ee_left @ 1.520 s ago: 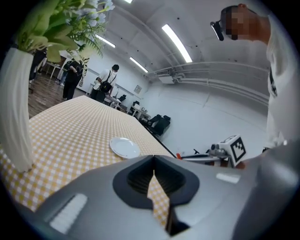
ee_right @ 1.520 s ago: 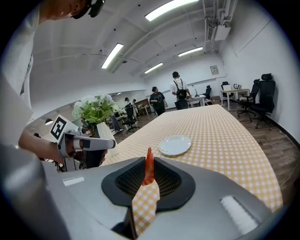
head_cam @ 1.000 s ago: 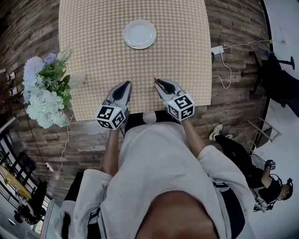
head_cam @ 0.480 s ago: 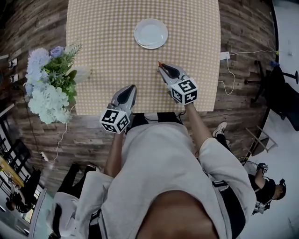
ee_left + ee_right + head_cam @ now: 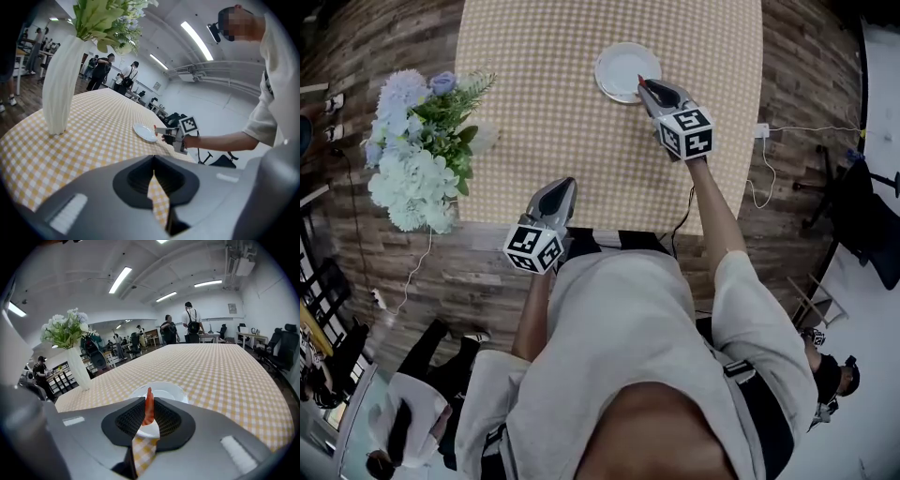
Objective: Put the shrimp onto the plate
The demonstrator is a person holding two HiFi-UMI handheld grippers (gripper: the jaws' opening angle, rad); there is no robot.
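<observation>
tablecloth (image 5: 544,103): matt checked cloth | plate (image 5: 614,67): smooth, glossy white | shrimp (image 5: 149,401): shiny orange | vase (image 5: 58,89): ribbed matt white | floor (image 5: 797,75): rough wood planks | right gripper (image 5: 149,409): matt grey plastic, ribbed black pads

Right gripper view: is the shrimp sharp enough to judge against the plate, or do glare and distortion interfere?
Right gripper view: shrimp sharp between the jaws, plate behind it clear, no harsh glare, edges bowed by the wide lens. Head view: evenly lit, dark corners.

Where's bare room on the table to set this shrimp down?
The plate, just ahead of the right gripper holding the shrimp, is bare. The checked cloth between it and the flowers is free too. Crowded only by the flowers.
</observation>
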